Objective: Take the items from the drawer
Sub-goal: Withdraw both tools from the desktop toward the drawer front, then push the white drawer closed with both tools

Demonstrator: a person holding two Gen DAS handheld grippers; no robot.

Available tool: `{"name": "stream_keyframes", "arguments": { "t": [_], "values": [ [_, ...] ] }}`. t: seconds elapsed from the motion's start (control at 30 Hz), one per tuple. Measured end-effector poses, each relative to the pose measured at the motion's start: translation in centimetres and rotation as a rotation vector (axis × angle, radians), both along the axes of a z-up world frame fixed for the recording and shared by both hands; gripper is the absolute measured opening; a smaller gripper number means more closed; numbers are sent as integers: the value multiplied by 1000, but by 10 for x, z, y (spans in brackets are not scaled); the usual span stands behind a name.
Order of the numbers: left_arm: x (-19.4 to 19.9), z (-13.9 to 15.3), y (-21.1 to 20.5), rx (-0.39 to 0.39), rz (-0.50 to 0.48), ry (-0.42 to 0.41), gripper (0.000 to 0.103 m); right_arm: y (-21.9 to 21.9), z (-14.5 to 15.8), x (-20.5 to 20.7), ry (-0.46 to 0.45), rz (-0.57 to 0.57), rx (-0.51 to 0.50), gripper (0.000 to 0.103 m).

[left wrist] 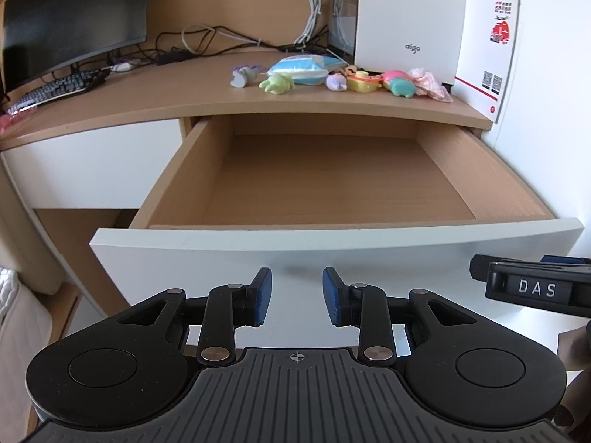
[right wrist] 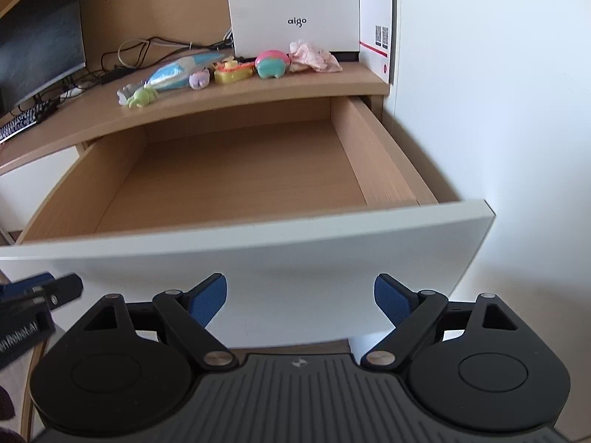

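Both tools sit low in front of the drawer (left wrist: pixel 332 236) face. Left hand-held gripper (left wrist: pixel 297 297): pads partly apart, nothing between them. Right hand-held gripper (right wrist: pixel 301 301): spread wide, also holding nothing, alongside its partner. Beyond and above both, the drawer stands pulled out, its wooden floor bare in both views, long axis running side to side. Further on, the toys (left wrist: pixel 354 79) lie in a row on the counter (left wrist: pixel 166 92) near the white box (left wrist: pixel 410 18). Looks like the emptying is done; neither gripper is clearly nearer the drawer front.
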State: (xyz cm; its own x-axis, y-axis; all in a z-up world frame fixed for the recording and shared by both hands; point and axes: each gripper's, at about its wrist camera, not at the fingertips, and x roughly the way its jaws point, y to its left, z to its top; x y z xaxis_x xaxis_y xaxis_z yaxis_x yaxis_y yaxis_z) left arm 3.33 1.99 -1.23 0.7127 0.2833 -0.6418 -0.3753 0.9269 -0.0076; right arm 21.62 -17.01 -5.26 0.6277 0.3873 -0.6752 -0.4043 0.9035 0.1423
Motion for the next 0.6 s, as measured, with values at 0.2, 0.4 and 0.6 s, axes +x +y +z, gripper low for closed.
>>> {"name": "stream_keyframes", "arguments": {
  "t": [0.2, 0.4, 0.6],
  "values": [
    [10, 0, 4, -7, 13, 4, 33, 11, -2, 8, 3, 30, -14, 88],
    [27, 5, 16, -27, 25, 3, 34, 26, 4, 18, -20, 65, -32, 88],
    [49, 3, 27, -25, 31, -25, 34, 40, 5, 37, -59, 60, -49, 88]
  ]
}}
